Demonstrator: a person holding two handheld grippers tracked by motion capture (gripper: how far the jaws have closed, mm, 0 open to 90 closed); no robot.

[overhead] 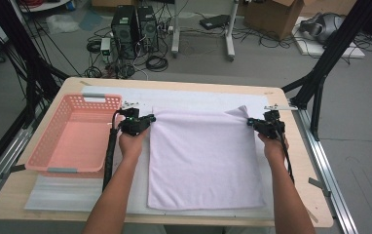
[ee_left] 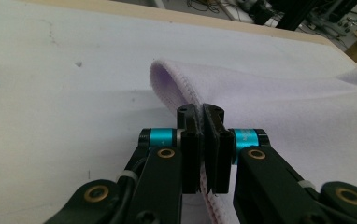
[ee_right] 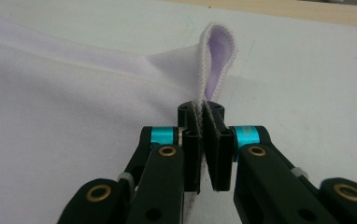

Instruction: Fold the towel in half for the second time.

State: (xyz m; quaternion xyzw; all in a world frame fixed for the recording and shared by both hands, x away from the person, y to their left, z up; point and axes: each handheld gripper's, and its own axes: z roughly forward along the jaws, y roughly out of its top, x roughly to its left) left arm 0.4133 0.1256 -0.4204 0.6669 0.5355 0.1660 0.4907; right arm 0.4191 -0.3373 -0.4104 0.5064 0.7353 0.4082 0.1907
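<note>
A pale lilac towel point(overhead: 203, 156) lies spread flat on the white mat in the middle of the table. My left gripper point(overhead: 147, 119) is shut on the towel's far left corner; in the left gripper view the stitched hem point(ee_left: 186, 88) runs between the closed jaws of the left gripper point(ee_left: 203, 112) and the corner curls up. My right gripper point(overhead: 250, 123) is shut on the far right corner; in the right gripper view the corner point(ee_right: 218, 51) folds upward out of the closed jaws of the right gripper point(ee_right: 202, 112). Both far corners are lifted slightly off the mat.
A pink plastic basket point(overhead: 62, 153) stands at the left of the table, close beside my left hand. The white mat point(overhead: 198, 97) covers the tabletop under the towel. Black frame legs point(overhead: 315, 92) rise at the right back; cables and computer cases lie on the floor beyond.
</note>
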